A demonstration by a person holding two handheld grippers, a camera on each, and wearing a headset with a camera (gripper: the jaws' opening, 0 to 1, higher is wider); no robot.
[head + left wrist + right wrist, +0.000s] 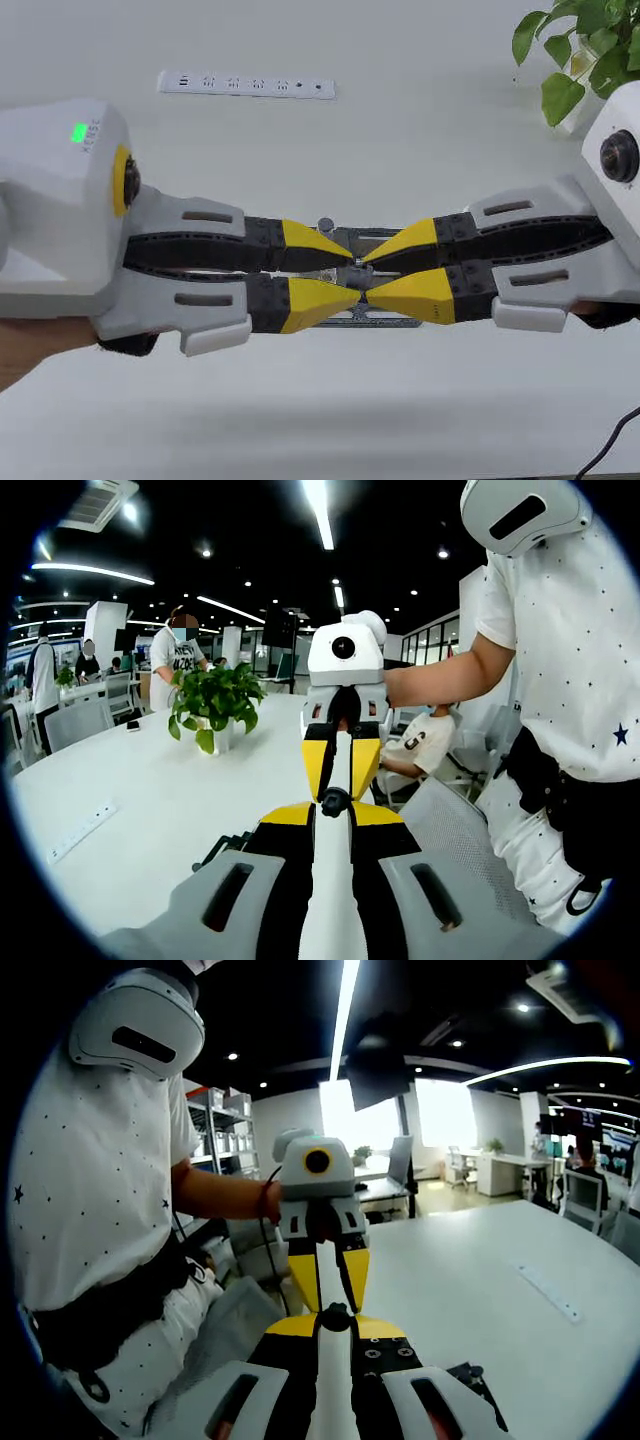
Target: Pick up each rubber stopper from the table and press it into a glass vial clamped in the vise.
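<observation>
Rubber stopper [335,802]: a small dark round piece sits right at the meeting point of both tools, and I take it for the stopper, though it is too small to be sure. The left tool [352,277] and the right tool [370,277] point at each other nose to nose, their yellow tips almost touching, directly above the vise [345,240] on the desk [400,130]. Each tool's jaws stand close together with a slim gap along their length. The tips of both flank the dark piece. Whether either tool actually pinches it, or merely rests against it, I cannot tell.

This looks like the seating step: the stopper has been brought to the vial's mouth and needs pressing home. The next move calls for a straight push down along the vial's axis. One tool should steady the piece and neither should nudge it sideways, since a skewed stopper would jam or pop off.

As for containers, the glass vial lies hidden beneath the tool tips, so I cannot tell how deep the stopper sits or what the vial holds. Metal parts of the vise show just beyond and just short of the tips. Well beyond the right tool stands a leafy plant [570,50]. A white power strip [247,85] lies far beyond the left tool.
</observation>
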